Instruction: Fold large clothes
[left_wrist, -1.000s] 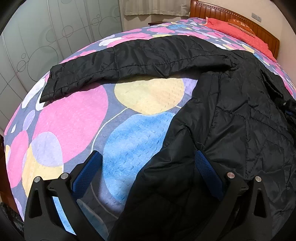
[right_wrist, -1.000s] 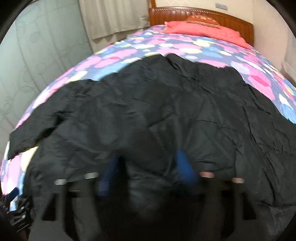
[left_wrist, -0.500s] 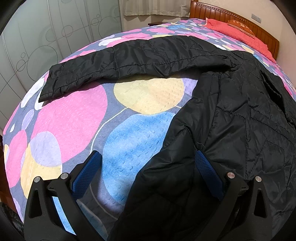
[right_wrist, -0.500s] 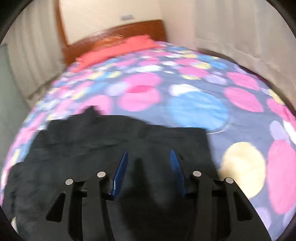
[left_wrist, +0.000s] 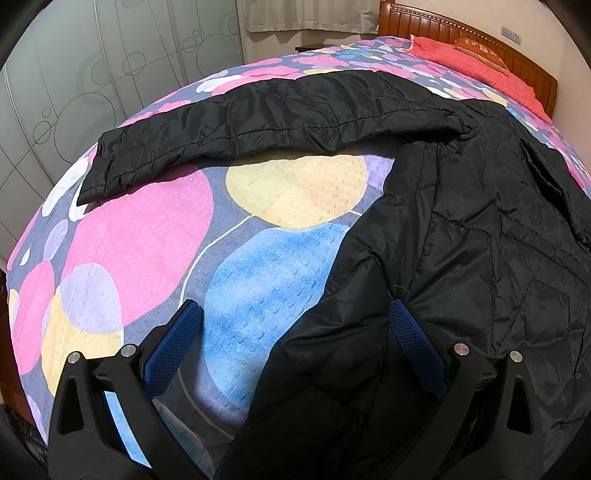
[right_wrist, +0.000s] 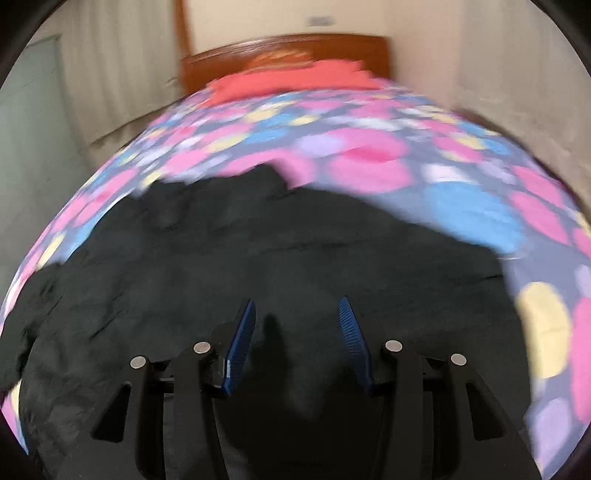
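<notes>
Jacket (left_wrist: 480, 229): lying spread across the bed (left_wrist: 147, 236), sleeve (left_wrist: 258, 122) stretching toward its left edge.
Left gripper (left_wrist: 291, 328): fingers apart, straddling the hem.
Right gripper (right_wrist: 297, 332): apart, hovering over the jacket.
Advice: be closing squarely on the hem before lifting.

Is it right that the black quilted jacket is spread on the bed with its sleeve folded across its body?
Not quite. The black quilted jacket is spread on the bed, but its sleeve stretches straight out over the bedspread, away from the body. The left wrist view shows it.

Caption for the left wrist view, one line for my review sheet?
Open left gripper poised over the hem of a black quilted jacket, sleeve outstretched across the bedspread.
</notes>
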